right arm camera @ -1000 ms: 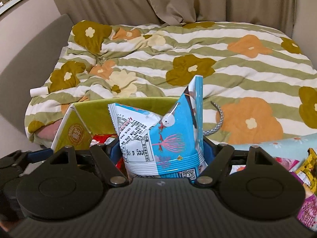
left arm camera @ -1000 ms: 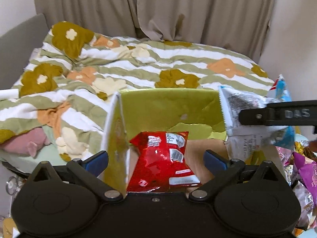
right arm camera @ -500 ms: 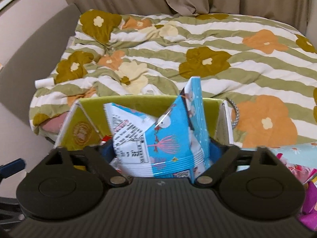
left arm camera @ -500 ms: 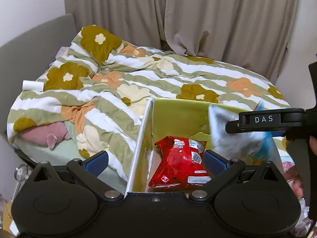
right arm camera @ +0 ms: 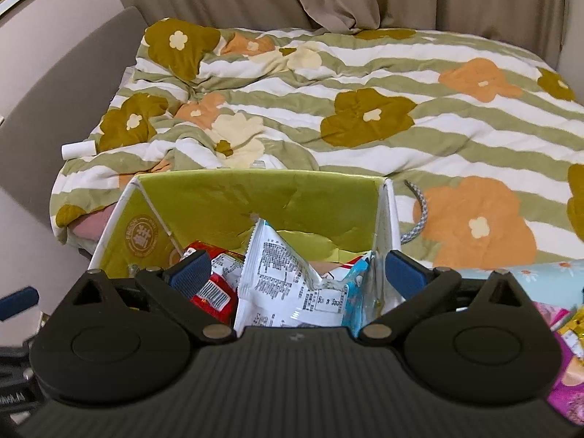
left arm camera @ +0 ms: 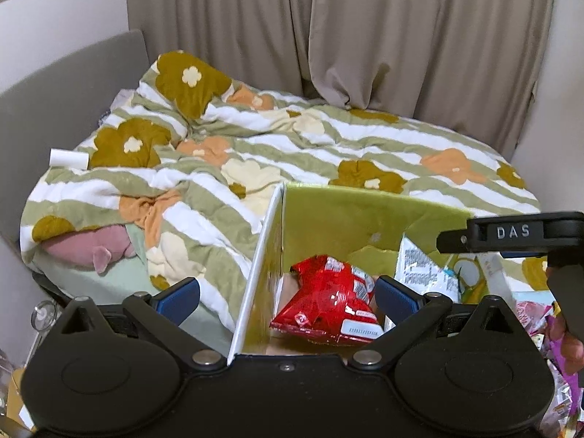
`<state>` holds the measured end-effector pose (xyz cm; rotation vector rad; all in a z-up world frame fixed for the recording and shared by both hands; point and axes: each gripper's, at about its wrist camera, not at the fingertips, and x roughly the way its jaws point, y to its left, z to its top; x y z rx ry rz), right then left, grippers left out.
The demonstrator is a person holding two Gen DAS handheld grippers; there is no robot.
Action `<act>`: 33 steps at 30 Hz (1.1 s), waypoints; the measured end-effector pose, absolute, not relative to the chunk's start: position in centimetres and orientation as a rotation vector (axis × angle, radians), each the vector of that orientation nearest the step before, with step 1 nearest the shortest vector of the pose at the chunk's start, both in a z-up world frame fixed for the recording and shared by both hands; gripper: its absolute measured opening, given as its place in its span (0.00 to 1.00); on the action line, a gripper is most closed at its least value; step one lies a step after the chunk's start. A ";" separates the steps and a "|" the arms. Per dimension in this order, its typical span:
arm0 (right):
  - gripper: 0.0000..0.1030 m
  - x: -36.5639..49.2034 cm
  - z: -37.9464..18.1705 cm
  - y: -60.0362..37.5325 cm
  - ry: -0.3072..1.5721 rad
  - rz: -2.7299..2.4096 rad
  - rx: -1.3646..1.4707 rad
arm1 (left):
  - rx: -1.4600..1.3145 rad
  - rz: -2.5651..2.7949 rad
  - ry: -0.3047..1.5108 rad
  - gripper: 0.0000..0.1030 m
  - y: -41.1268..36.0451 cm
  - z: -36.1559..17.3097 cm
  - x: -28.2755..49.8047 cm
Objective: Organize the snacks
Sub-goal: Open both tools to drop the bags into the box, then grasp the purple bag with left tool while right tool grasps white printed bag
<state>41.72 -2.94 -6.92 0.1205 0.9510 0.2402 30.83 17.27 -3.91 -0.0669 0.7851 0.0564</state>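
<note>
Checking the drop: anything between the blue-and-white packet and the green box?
Nothing visible. The blue-and-white packet already sits inside the green box beside the red packet, and the right gripper stands open around it, pads clear.

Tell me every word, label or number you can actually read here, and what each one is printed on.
"DAS": on the black arm of the right tool.
"FRESH": seemingly, atop the round seal on the green box; the rest is too small.
Barcode digits on the red snack bag: too small to read.
Printed panel on the white and blue snack bag: dense small type, unreadable.
Pink packets at right: blurred.
</note>
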 end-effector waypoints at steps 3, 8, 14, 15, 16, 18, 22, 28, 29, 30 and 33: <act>1.00 40.6 -5.6 -3.0 0.929 0.260 0.103 | -0.052 0.043 0.759 1.00 17.3 -2.6 30.3; 1.00 37.6 -2.8 -3.8 0.848 0.254 0.127 | -0.010 0.007 0.705 1.00 16.7 -0.5 29.4; 1.00 33.0 -0.1 -5.7 0.755 0.186 0.121 | 0.022 -0.067 0.637 1.00 14.8 0.6 27.4; 1.00 32.4 0.1 -6.0 0.750 0.173 0.116 | 0.029 -0.083 0.634 1.00 14.3 0.7 27.0; 1.00 31.7 0.3 -6.4 0.747 0.161 0.117 | 0.034 -0.098 0.632 1.00 13.8 0.8 26.6; 1.00 30.4 0.6 -7.6 0.745 0.147 0.135 | 0.040 -0.128 0.630 1.00 12.6 0.9 25.8; 1.00 27.7 1.6 -10.3 0.726 0.133 0.149 | 0.032 -0.188 0.617 1.00 10.5 1.4 24.2; 1.00 23.9 2.3 -15.7 0.681 0.103 0.119 | 0.036 -0.243 0.607 1.00 6.0 1.7 21.8; 1.00 23.4 2.2 -16.8 0.680 0.099 0.111 | 0.035 -0.245 0.608 1.00 5.1 1.6 21.4; 1.00 22.8 2.0 -17.9 0.679 0.097 0.103 | 0.033 -0.248 0.609 1.00 4.4 1.5 21.1; 1.00 21.4 1.5 -21.1 0.684 0.107 0.079 | 0.032 -0.257 0.614 1.00 1.7 1.2 20.1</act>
